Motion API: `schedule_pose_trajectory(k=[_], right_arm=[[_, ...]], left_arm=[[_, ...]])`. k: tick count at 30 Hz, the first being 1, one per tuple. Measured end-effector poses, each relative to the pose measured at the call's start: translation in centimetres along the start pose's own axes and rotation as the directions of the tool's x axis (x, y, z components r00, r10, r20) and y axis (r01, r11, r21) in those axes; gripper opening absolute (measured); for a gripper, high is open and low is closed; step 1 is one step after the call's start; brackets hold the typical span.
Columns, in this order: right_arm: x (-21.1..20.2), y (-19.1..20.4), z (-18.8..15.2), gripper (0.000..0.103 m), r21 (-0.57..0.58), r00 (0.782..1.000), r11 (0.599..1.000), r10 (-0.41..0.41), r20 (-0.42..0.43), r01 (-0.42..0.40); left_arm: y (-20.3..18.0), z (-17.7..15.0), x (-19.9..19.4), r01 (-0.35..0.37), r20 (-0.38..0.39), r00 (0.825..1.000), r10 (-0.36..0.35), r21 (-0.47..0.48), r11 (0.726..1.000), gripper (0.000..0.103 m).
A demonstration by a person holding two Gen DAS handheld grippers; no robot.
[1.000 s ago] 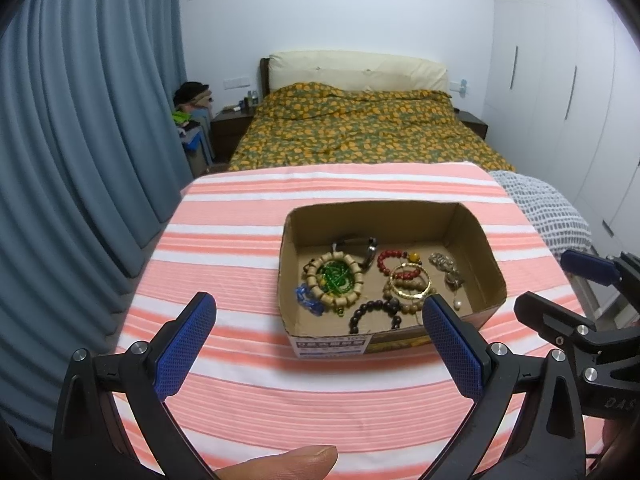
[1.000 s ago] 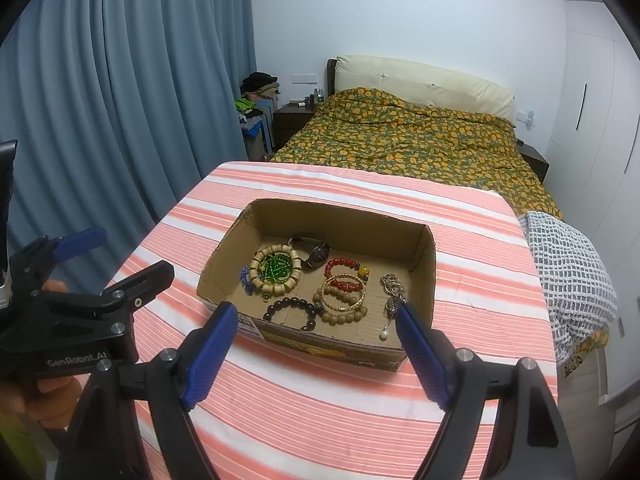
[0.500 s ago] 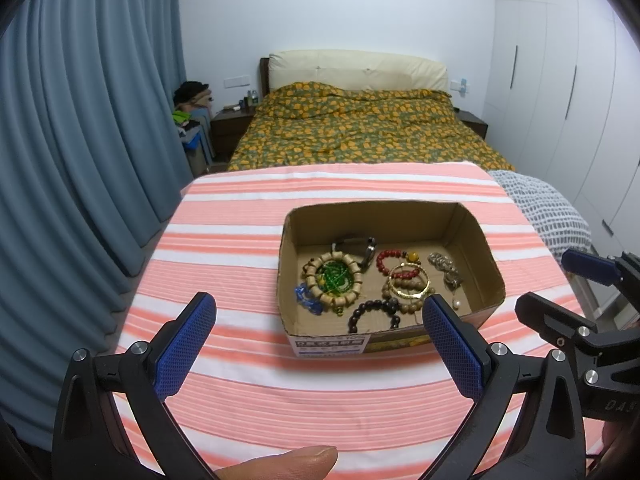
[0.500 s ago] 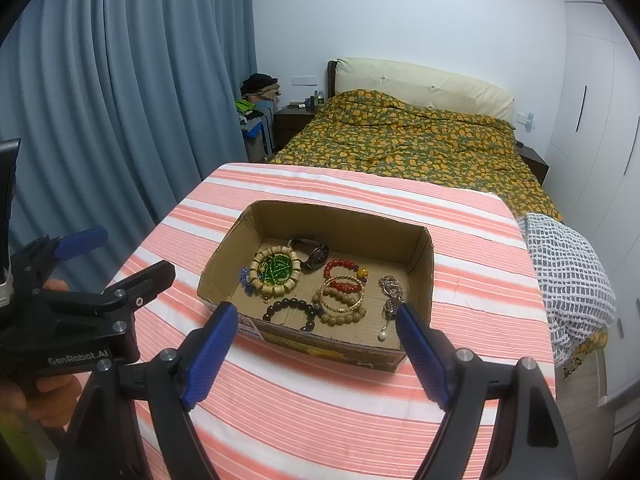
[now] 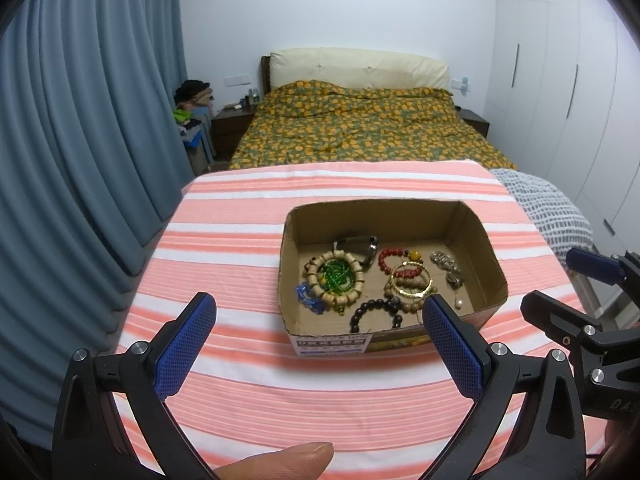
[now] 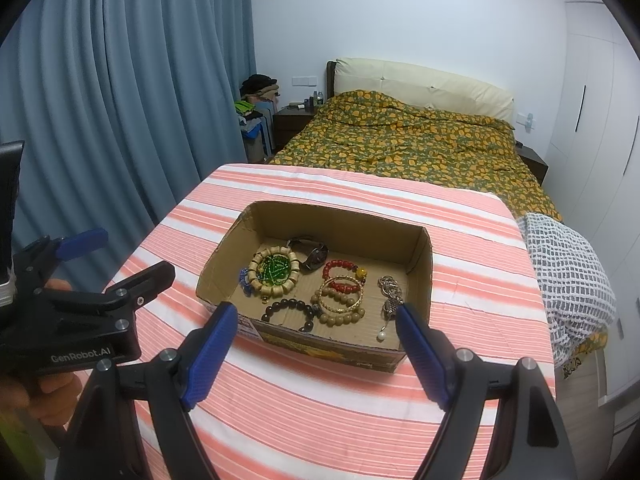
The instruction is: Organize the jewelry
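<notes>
From the left wrist camera, the left gripper [image 5: 316,312] hangs over the striped tablecloth [image 5: 224,264] with its blue-padded jaws spread wide and nothing between them, just short of the near wall of the cardboard box [image 5: 486,240]. The box sits toward the middle of the table and holds all the jewelry: a tan wooden bead bracelet [image 5: 335,277] ringing a tangle of green beads [image 5: 335,276], a blue piece [image 5: 306,300] at its near left, a dark watch [image 5: 370,245] behind it, a red bead bracelet [image 5: 390,261], a gold bangle [image 5: 412,282] lying on tan beads, a dark bead bracelet [image 5: 376,314] at the near edge, and a silver chain [image 5: 446,264] with a pearl drop at the right. A fingertip [image 5: 288,460] shows at the bottom edge, and the right gripper [image 5: 568,288] reaches in from the right side. From the right wrist camera, the right gripper [image 6: 316,326] is likewise spread, empty, its pads framing the box's [image 6: 424,264] near wall without touching it. The same pieces lie inside on the box floor. The left gripper [image 6: 132,256] stands to the left over the cloth, held by a hand [image 6: 44,384]. A bed [image 6: 400,140] and blue curtains [image 6: 120,100] lie beyond.
</notes>
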State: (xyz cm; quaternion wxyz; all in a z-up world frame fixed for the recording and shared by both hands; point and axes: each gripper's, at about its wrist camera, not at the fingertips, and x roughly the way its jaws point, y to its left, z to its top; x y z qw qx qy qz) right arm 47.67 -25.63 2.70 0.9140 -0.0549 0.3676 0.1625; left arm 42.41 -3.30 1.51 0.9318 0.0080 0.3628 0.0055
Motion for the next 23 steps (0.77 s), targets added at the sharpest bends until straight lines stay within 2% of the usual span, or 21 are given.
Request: schedule_pose_trajectory(k=[15,23], right_arm=[[0.00,-0.23,-0.02,0.083,0.000,1.000,1.000,-0.003,-0.001,0.003],[0.02,-0.32,-0.05,0.083,0.001,1.000,1.000,-0.004,-0.003,0.004]], left_arm=[[-0.25,0.30,0.17,0.014,-0.009,1.000,-0.014,0.013,1.000,0.103],[-0.08,-0.03,0.37,0.027,-0.003,1.000,-0.027,-0.013,1.000,0.103]])
